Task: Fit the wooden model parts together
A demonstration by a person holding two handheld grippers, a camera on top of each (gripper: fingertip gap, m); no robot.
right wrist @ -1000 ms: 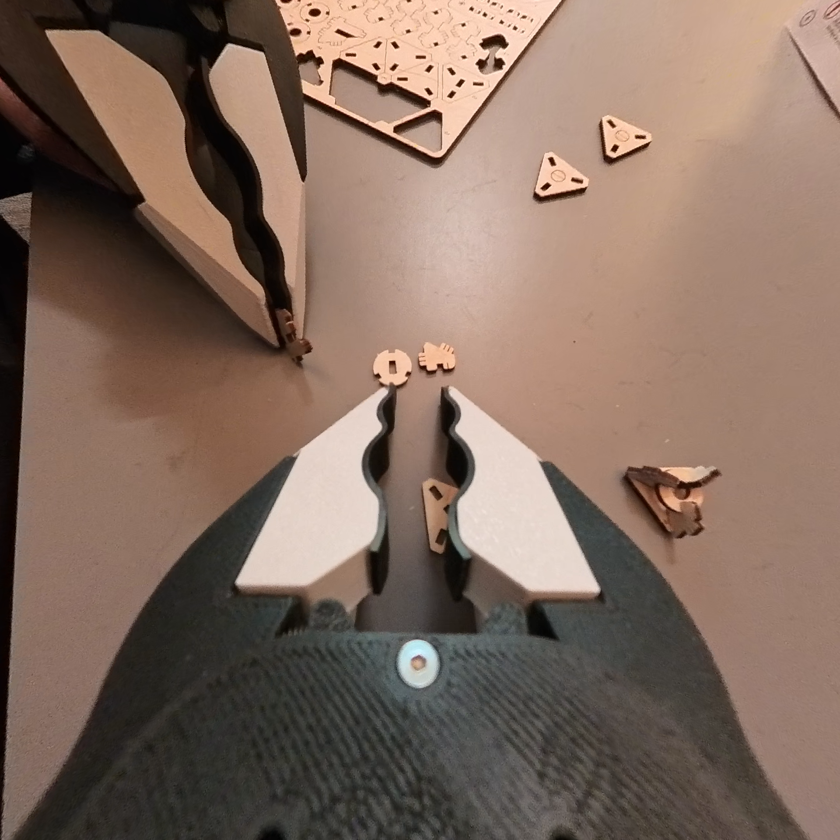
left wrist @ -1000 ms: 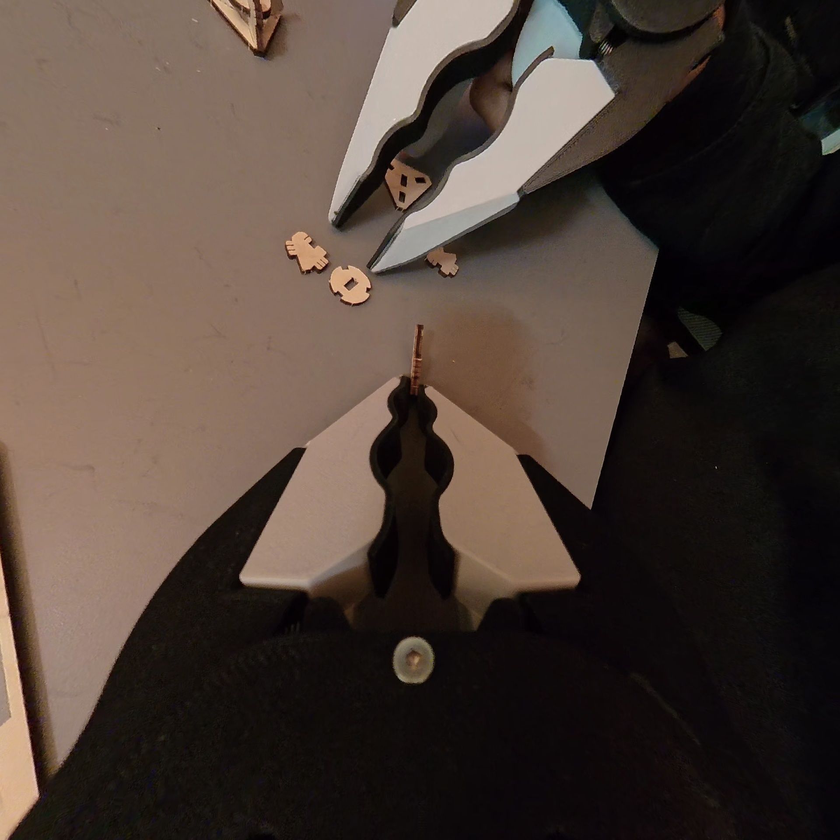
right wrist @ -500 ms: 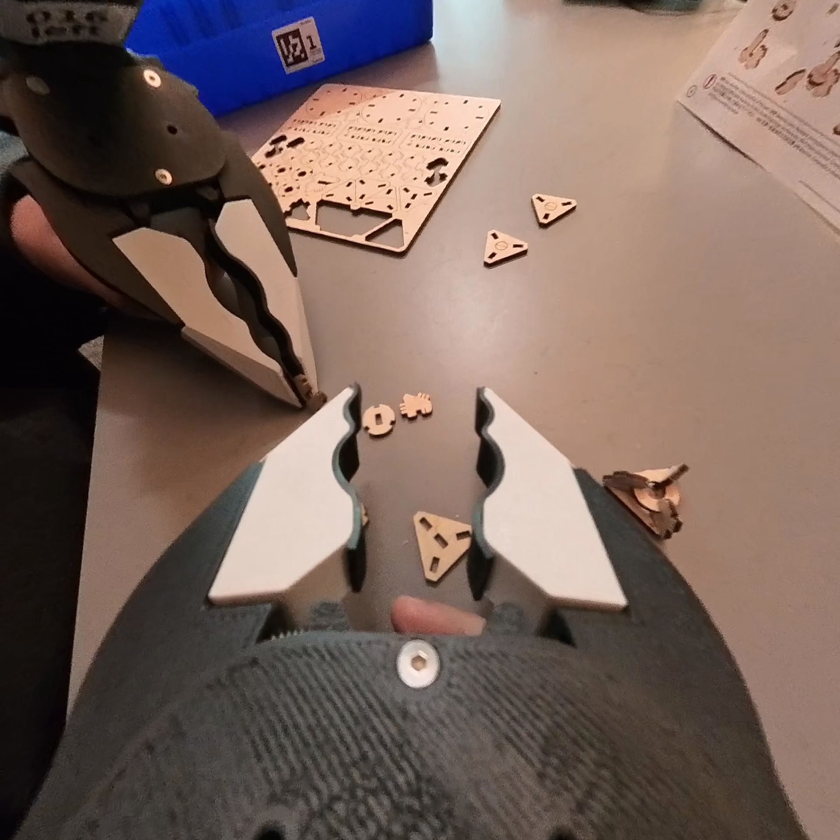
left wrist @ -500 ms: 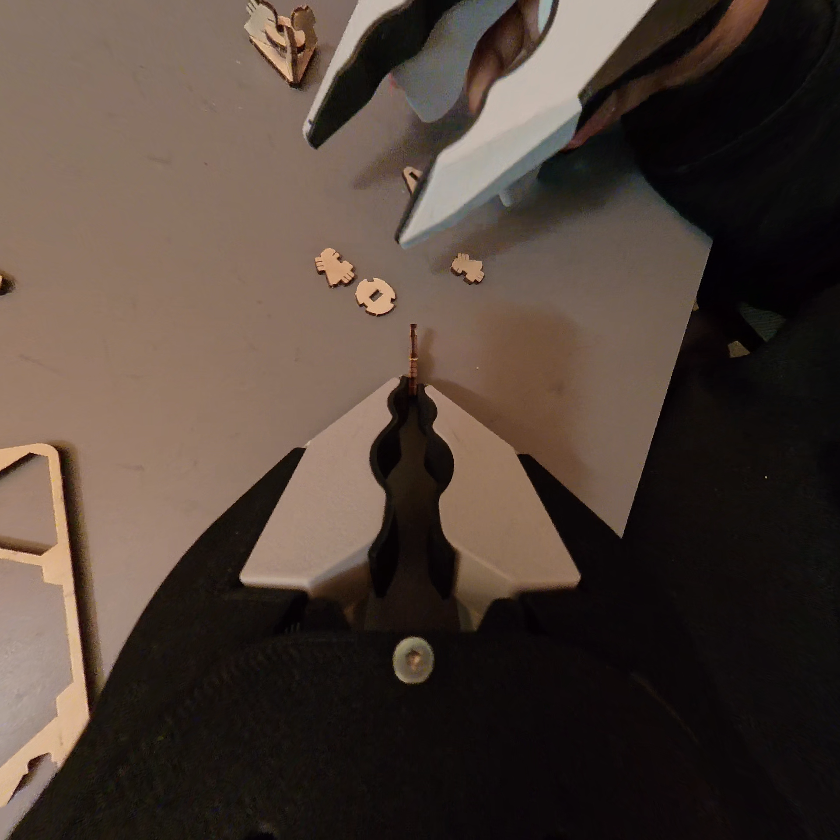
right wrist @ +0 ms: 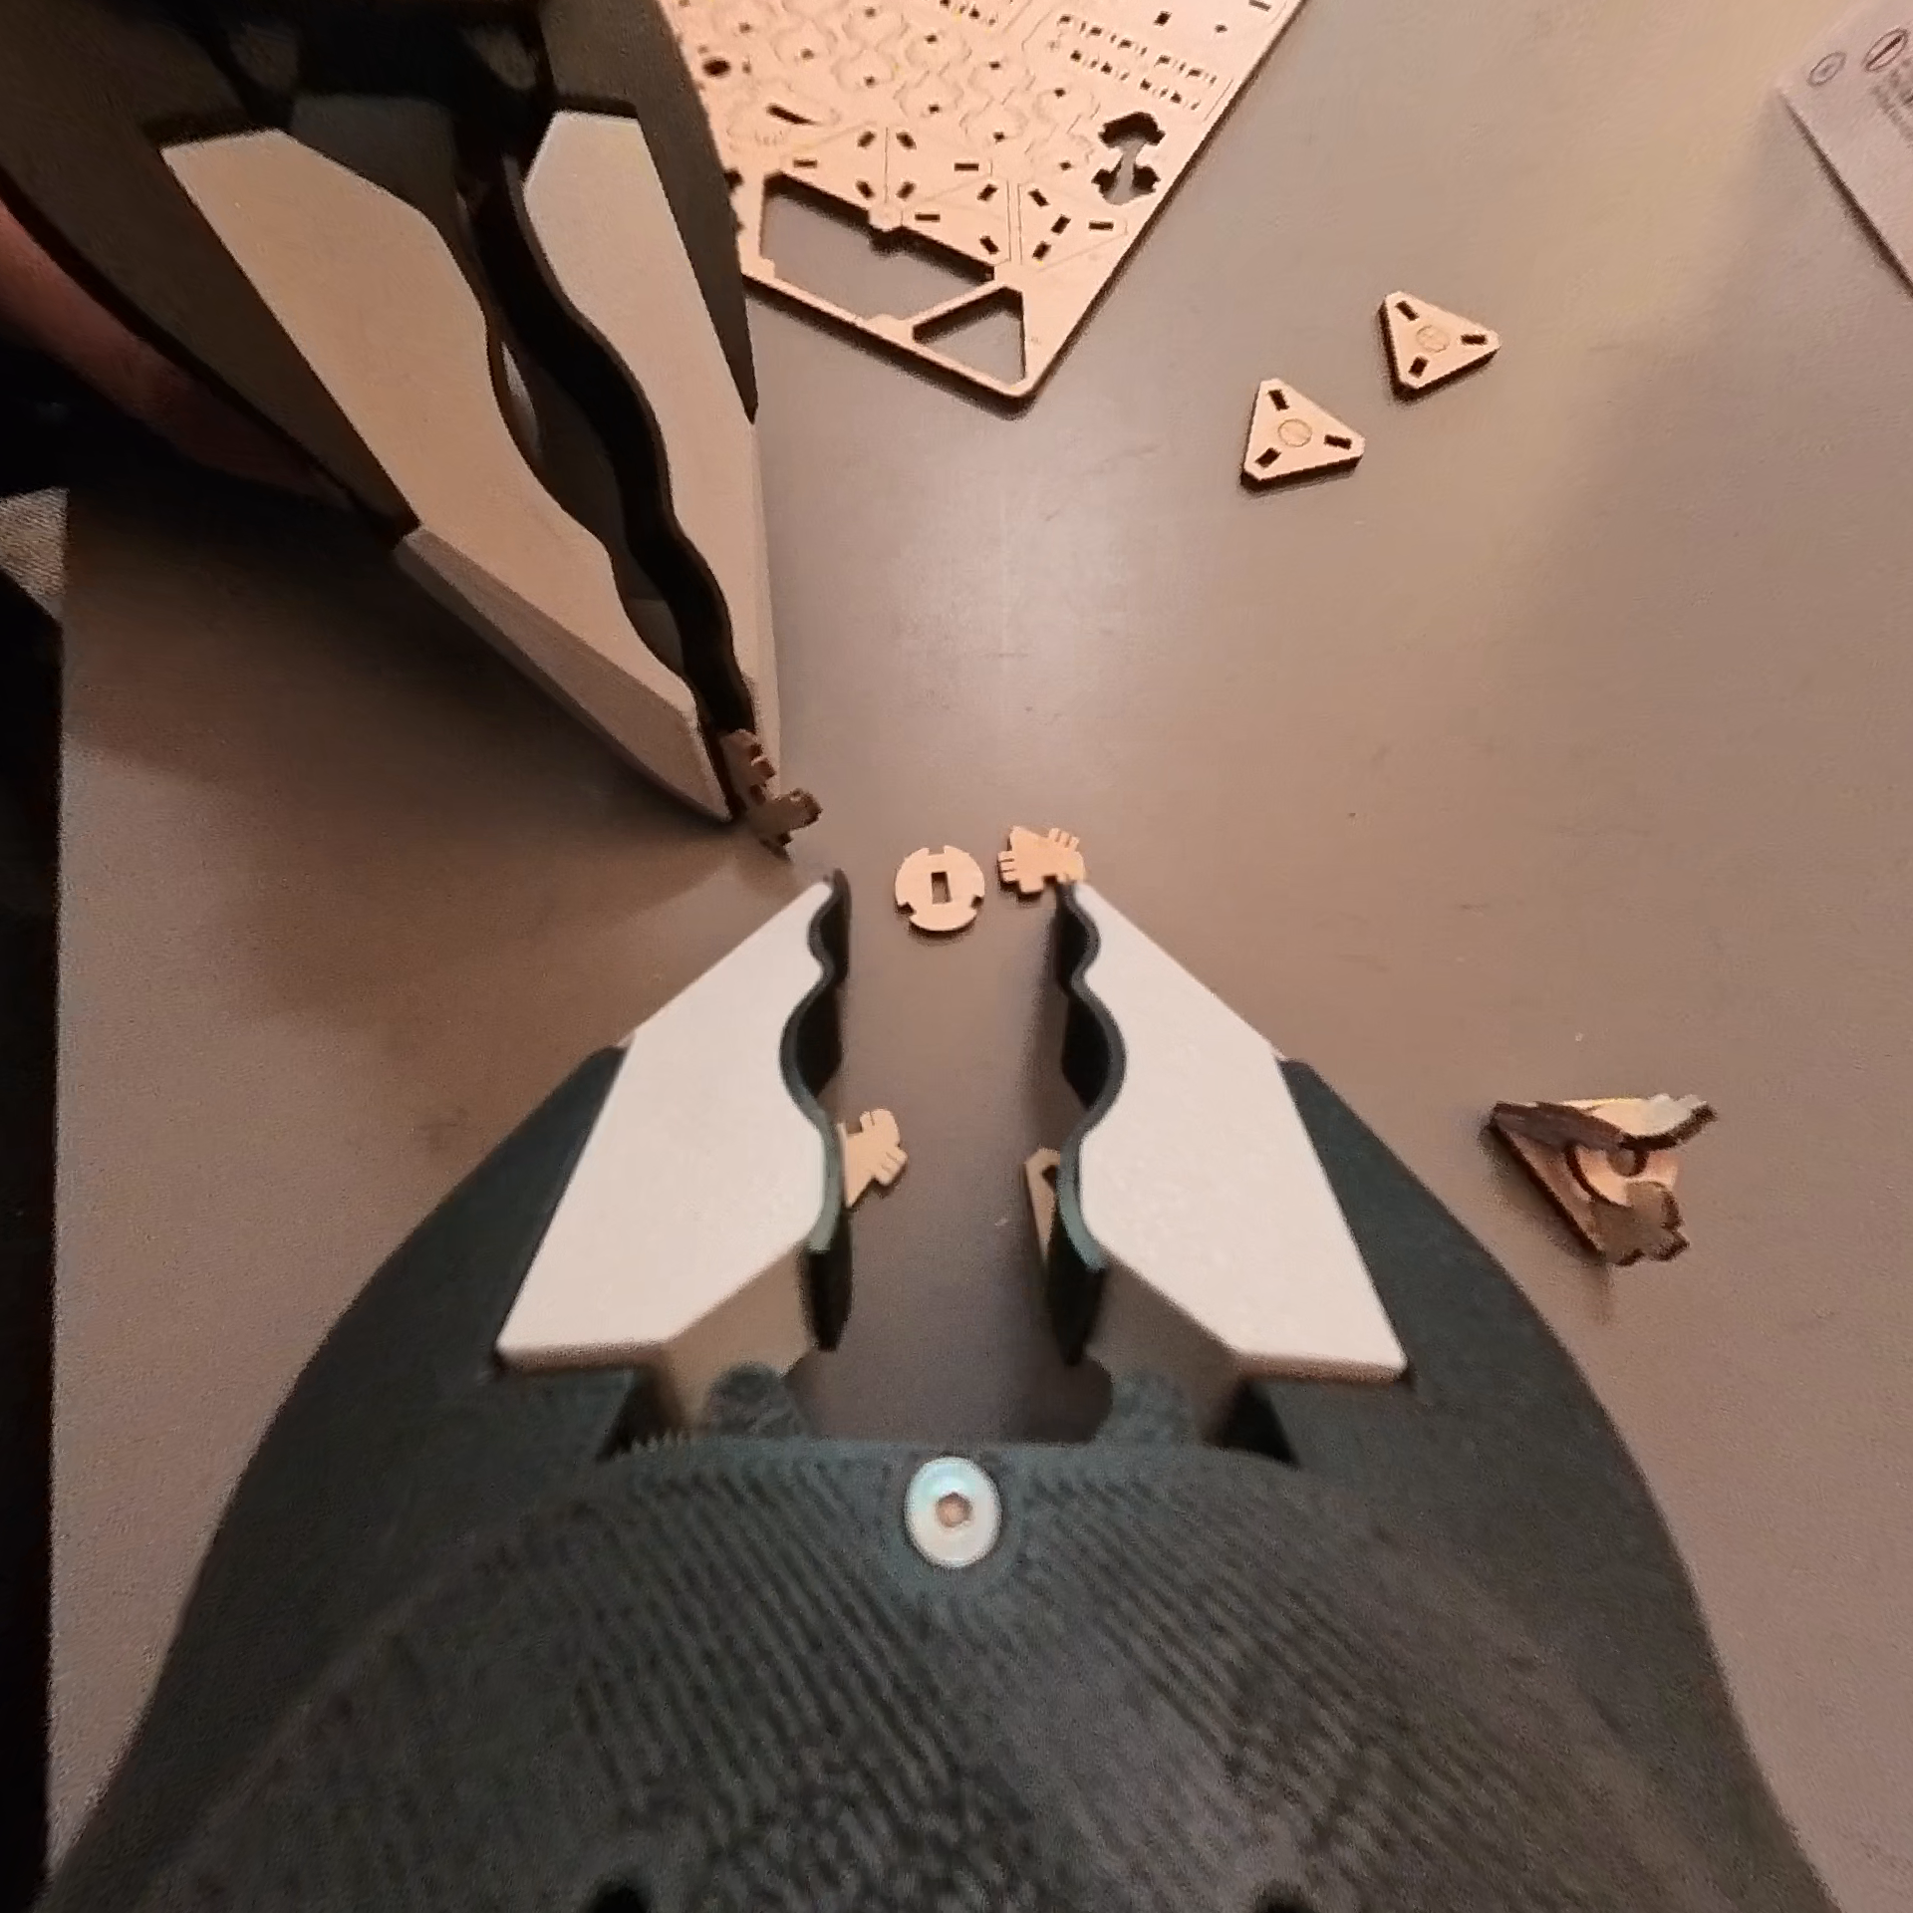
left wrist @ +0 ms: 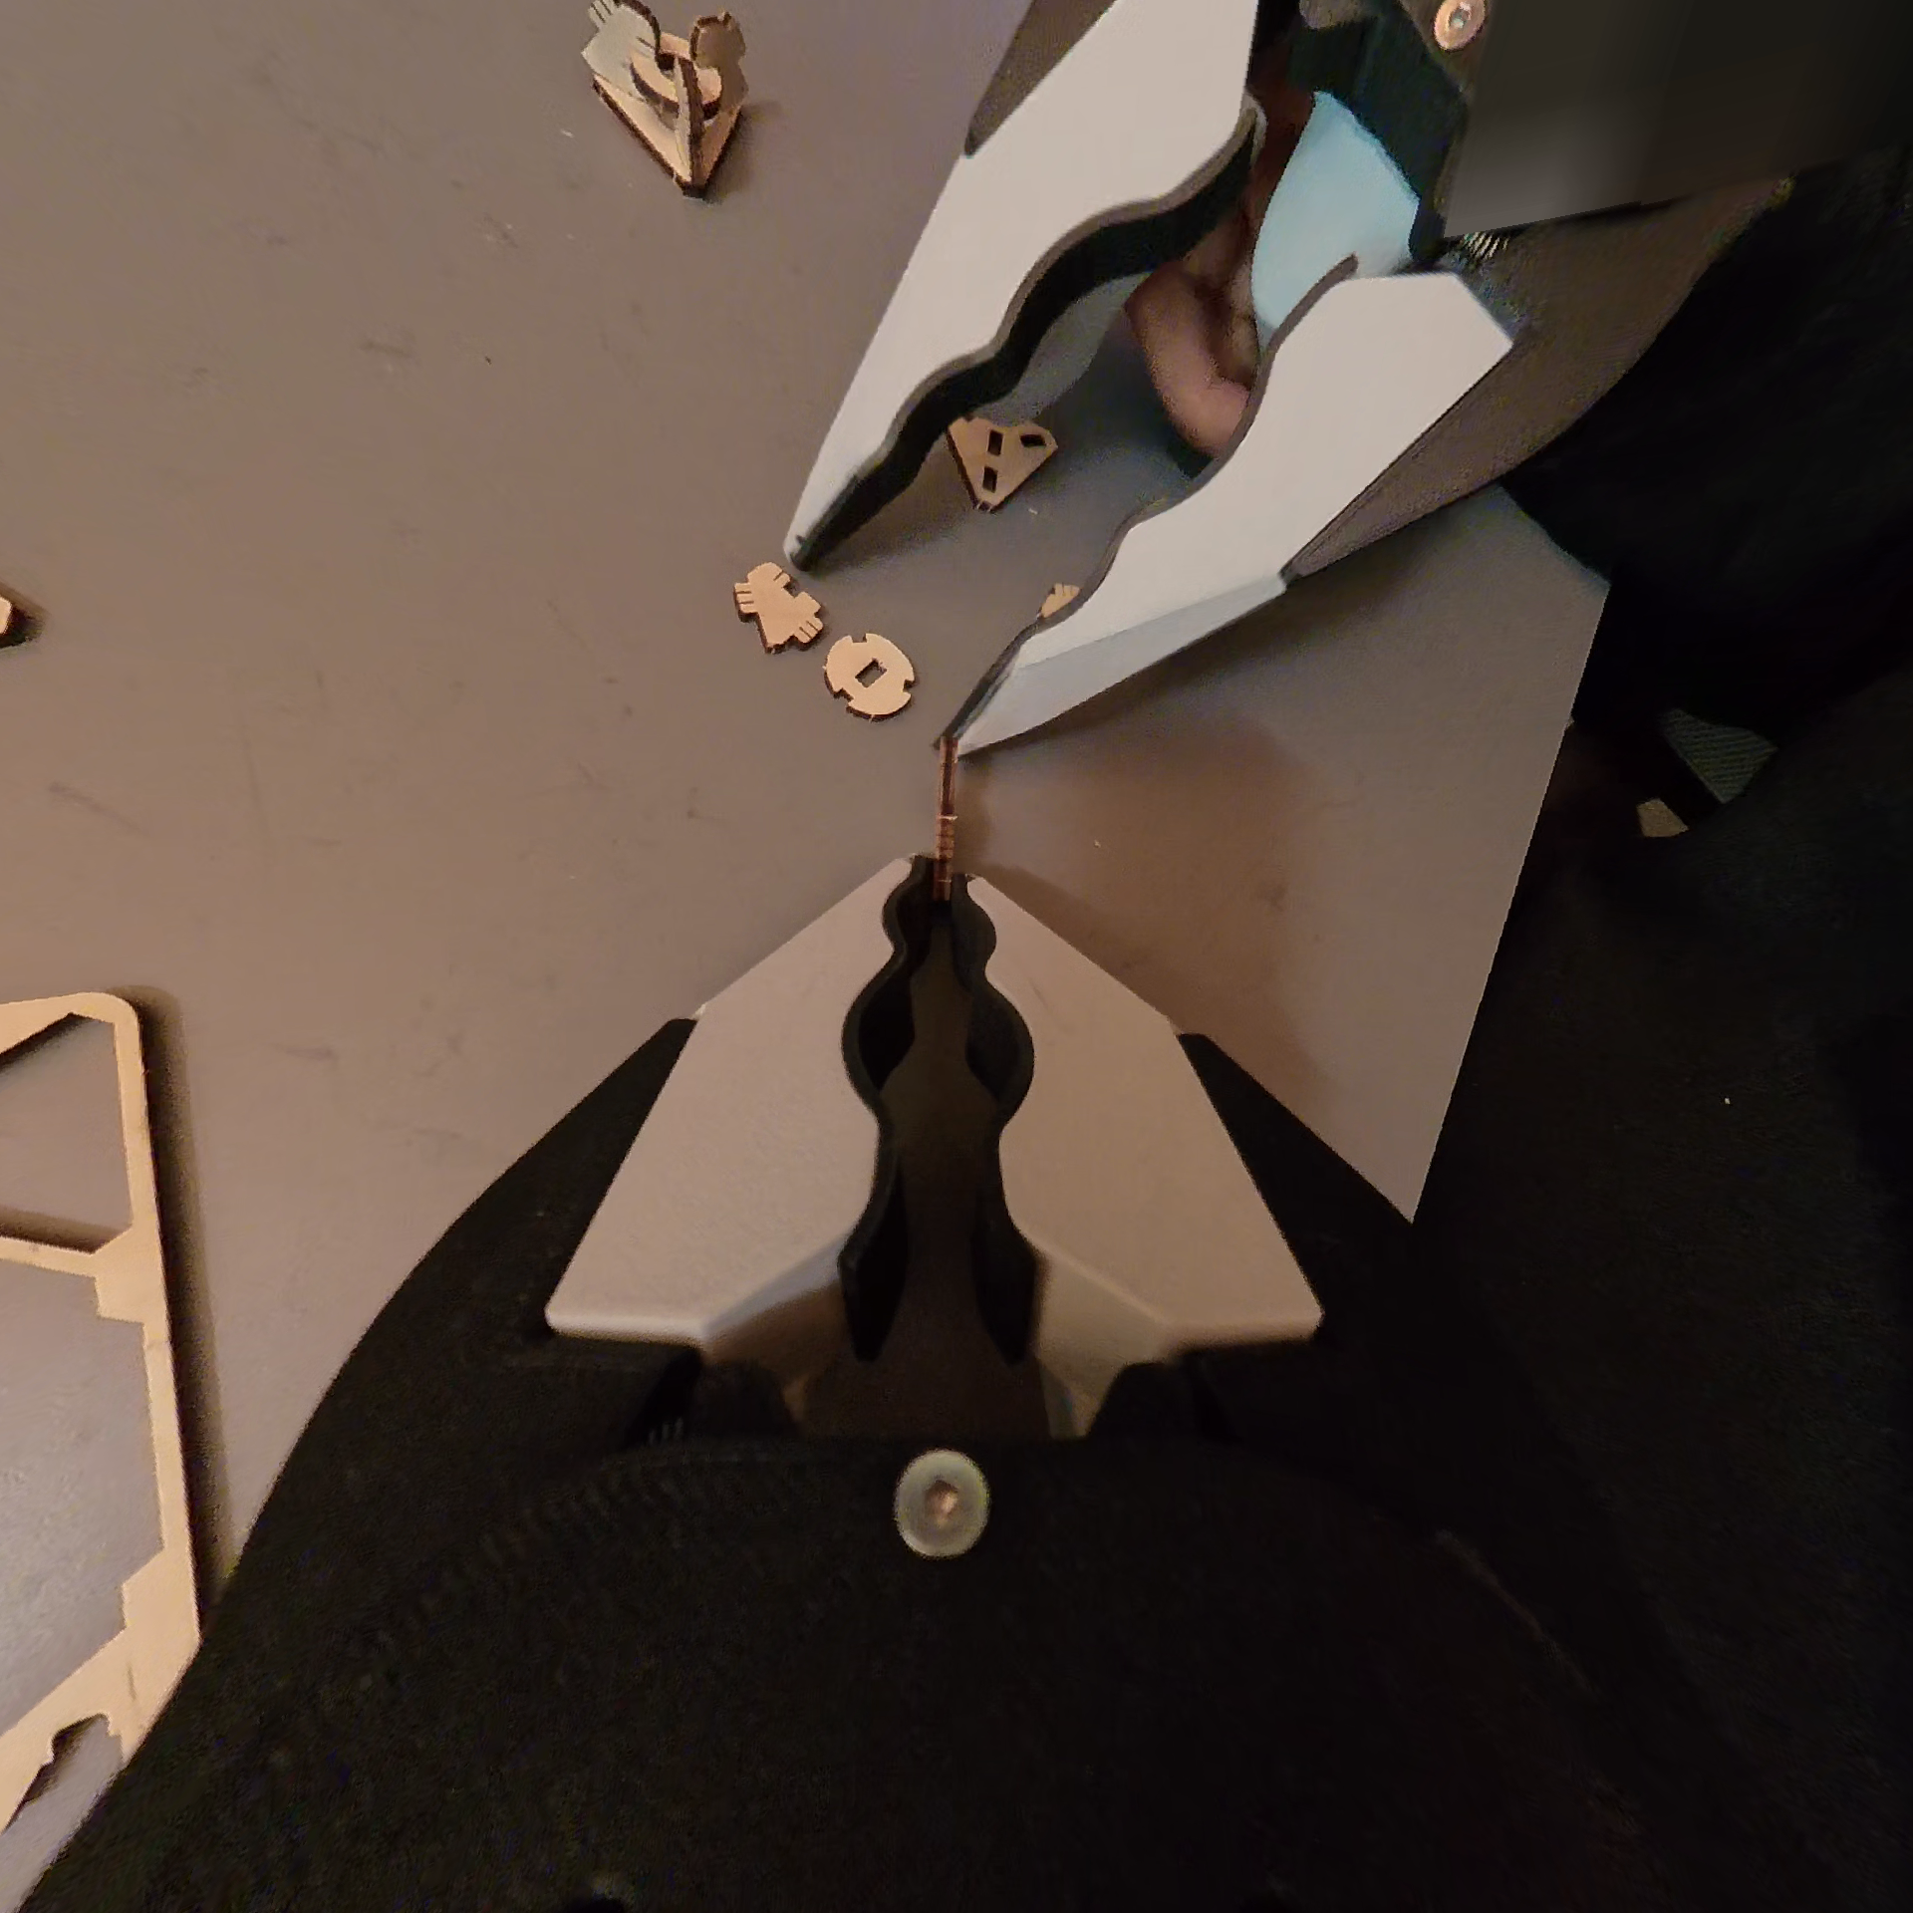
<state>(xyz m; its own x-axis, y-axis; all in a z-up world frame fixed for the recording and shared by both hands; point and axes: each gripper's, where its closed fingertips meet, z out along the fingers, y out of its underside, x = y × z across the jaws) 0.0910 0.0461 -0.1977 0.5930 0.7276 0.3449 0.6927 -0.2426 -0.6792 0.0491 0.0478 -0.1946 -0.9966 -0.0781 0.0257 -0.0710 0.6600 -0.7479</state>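
My left gripper [left wrist: 942, 880] is shut on a small thin toothed wooden piece [left wrist: 944, 818], which shows edge-on in its own view and flat in the right wrist view [right wrist: 771, 802]. My right gripper [right wrist: 949, 895] is open, low over the grey table [right wrist: 1346, 828]. A wooden triangle [left wrist: 999, 461] lies on the table between its fingers, untouched, and its right finger half hides it [right wrist: 1038, 1190]. A small toothed piece [right wrist: 875, 1154] lies under its left finger. A round slotted disc [right wrist: 937, 890] and another toothed piece [right wrist: 1040, 859] lie just ahead of its tips. Its left fingertip [left wrist: 973, 725] is close to the held piece.
A half-built triangular wooden assembly [right wrist: 1599, 1170] stands to the right. Two loose triangles [right wrist: 1299, 435] [right wrist: 1434, 342] and a laser-cut wooden sheet [right wrist: 983, 135] lie farther off. A printed paper [right wrist: 1863, 124] is at the far right. The table edge [left wrist: 1501, 932] runs close by.
My right gripper opened wide and lifted, then came back down over the triangle with its fingers somewhat closer. My left gripper kept its piece and stayed nearly still.
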